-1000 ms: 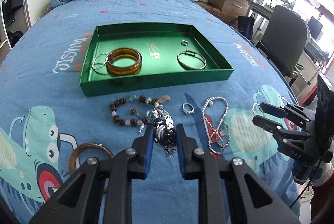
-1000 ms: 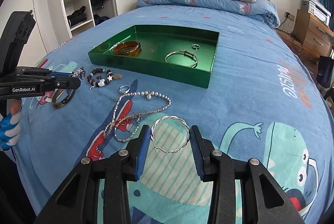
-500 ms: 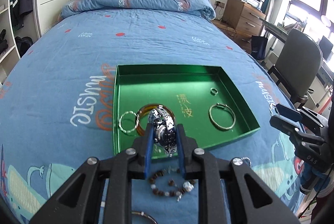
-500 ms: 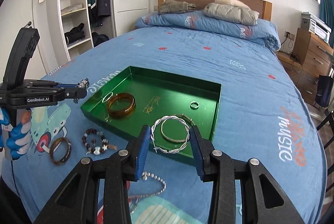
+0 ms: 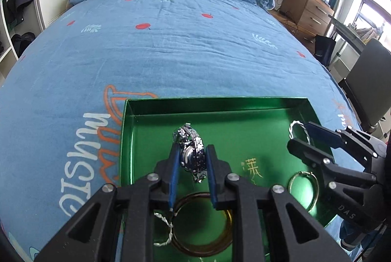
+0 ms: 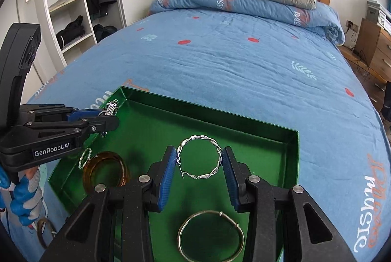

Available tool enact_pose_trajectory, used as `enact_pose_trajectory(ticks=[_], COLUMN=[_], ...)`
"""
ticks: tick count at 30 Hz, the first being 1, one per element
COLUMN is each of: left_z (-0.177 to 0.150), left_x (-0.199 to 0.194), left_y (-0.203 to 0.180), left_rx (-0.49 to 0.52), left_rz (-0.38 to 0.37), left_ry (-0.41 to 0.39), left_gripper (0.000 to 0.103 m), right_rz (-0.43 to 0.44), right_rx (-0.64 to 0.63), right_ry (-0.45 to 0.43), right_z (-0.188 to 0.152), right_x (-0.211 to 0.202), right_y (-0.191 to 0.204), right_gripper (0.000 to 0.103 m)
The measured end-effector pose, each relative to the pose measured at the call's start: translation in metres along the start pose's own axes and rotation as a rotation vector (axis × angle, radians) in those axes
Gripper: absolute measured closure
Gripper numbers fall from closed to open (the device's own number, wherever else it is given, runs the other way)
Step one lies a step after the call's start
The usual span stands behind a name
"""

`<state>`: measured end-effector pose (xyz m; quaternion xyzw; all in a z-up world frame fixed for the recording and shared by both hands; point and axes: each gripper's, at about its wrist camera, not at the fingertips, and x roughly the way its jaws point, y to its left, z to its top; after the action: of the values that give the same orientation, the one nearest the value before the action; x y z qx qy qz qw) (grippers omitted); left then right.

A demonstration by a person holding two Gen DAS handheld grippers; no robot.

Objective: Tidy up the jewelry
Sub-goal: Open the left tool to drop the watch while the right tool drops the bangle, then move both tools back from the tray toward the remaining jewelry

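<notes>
While both grippers hang over the green tray (image 5: 244,104), the left gripper (image 5: 191,172) is clenched on a metal watch (image 5: 193,154) by its case, bracelet links flopping loose above and below: heavy, slick, likely to swing. Over the tray's middle, the right gripper (image 6: 198,168) pinches a twisted silver bangle (image 6: 199,157) across its width: light, springy, easily bent. Below them, an amber bangle (image 6: 105,172) lies on the tray floor, half hidden in the left view, as is the thin hoop (image 6: 211,235)
</notes>
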<state>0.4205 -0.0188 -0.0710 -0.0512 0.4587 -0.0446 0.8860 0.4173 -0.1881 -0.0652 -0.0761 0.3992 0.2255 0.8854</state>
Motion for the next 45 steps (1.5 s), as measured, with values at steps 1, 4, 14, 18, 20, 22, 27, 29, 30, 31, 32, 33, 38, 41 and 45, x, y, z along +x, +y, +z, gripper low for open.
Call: enact_pose_trajectory(ticks=[1,4,14,18,20,22,27,29,30,31,32,33,38,41,45], left_z=[0.001,0.001,-0.002,-0.001,-0.001,-0.001,0.002,0.002,0.002,0.001,0.0,-0.002,-0.022,-0.042,-0.074], left_x=[0.006,0.021,0.04,0.039,0.038,0.037,0.011,-0.01,-0.021,-0.034,-0.047,-0.06,-0.121,-0.15,-0.179], left_y=[0.0,-0.002,0.002,0.004,0.007,0.011,0.014,0.014,0.014,0.015,0.015,0.015,0.028,0.038,0.055], left_rx=[0.001,0.013,0.001,-0.016,-0.029,-0.046,-0.034,-0.024,-0.018,-0.011,-0.006,-0.001,-0.007,-0.008,-0.025], left_rz=[0.004,0.016,0.026,0.025,0.012,0.0,-0.007,-0.004,-0.001,0.003,0.008,0.012,0.02,0.042,0.044], left_ry=[0.011,0.035,0.106,0.109,0.106,0.107,0.059,0.03,0.012,-0.008,-0.025,-0.042,-0.103,-0.13,-0.14], left_gripper=[0.084,0.084,0.084,0.083,0.083,0.083,0.082,0.077,0.076,0.074,0.074,0.074,0.069,0.066,0.065], right_rz=[-0.009,-0.03,-0.079,-0.082,-0.081,-0.077,-0.073,-0.066,-0.069,-0.067,-0.062,-0.059,-0.037,-0.03,-0.028], right_rx=[0.0,0.001,0.012,0.011,0.021,0.027,0.052,0.065,0.069,0.073,0.075,0.073,0.067,0.061,0.079], right_ry=[0.018,0.067,0.169,0.171,0.17,0.173,0.157,0.126,0.107,0.085,0.061,0.037,-0.075,-0.112,-0.129], right_z=[0.003,0.009,0.0,-0.001,-0.001,-0.001,0.001,0.002,0.003,0.003,0.003,0.003,-0.011,-0.032,-0.066], right_x=[0.008,0.028,0.053,0.051,0.05,0.05,0.036,0.018,0.008,-0.005,-0.019,-0.033,-0.109,-0.145,-0.175], right_y=[-0.001,-0.006,-0.014,-0.012,-0.013,-0.013,-0.012,-0.011,-0.01,-0.008,-0.006,-0.003,0.015,0.027,0.038], right_gripper=[0.065,0.065,0.065,0.064,0.064,0.063,0.059,0.055,0.055,0.055,0.055,0.054,0.046,0.042,0.038])
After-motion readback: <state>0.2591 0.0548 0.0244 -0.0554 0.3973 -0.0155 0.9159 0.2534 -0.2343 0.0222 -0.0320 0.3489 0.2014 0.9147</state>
